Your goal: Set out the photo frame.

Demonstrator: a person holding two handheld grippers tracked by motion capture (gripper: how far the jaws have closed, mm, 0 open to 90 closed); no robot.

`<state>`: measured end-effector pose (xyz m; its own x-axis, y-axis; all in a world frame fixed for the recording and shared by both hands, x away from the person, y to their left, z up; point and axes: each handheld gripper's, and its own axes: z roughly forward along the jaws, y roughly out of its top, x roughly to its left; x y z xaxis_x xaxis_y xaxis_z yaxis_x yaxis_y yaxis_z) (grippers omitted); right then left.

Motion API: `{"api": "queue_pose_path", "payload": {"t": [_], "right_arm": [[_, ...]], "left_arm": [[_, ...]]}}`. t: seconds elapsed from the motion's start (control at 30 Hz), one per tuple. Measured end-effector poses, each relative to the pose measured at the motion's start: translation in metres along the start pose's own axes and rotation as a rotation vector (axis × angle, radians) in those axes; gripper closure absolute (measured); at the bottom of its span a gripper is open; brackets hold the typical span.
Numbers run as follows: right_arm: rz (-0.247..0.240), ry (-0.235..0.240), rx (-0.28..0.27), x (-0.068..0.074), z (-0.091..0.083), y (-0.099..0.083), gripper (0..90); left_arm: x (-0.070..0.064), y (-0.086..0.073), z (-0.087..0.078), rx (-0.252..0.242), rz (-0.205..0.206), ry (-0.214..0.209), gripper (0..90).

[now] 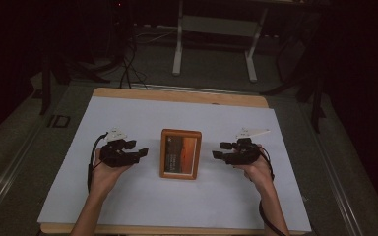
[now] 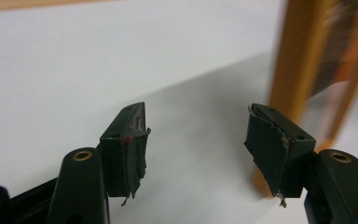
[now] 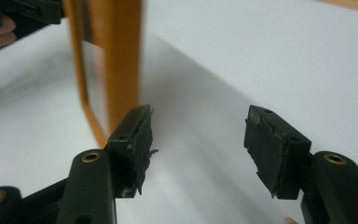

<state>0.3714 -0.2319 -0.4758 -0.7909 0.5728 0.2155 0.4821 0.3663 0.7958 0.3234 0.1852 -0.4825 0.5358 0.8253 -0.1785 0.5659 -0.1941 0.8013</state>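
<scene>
Both tongs, left (image 1: 137,148) and right (image 1: 220,150), gape unladen; close squarely on the picture frame's (image 1: 180,154) opposite edges together.

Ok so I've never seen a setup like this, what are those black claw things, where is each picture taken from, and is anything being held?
A person sits at a table covered with a white sheet. Each hand grips a hand-held tool with two black jaws: the left gripper and the right gripper. The wide picture comes from a camera above, looking down. The other two come from cameras riding on each gripper, looking along its jaws. Between the grippers lies a wooden picture frame, flat on the sheet. Both grippers stand open, one on each side of the frame, and hold nothing.
</scene>
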Motion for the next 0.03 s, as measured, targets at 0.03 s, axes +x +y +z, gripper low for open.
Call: {"api": "queue_pose_path", "payload": {"t": [0.03], "right_arm": [[0.007,-0.017,0.009,-0.0036,0.0000,-0.0027,41.0]], "left_arm": [[0.0022,-0.0021,0.0023,0.013,-0.002,0.020,38.6]]}}
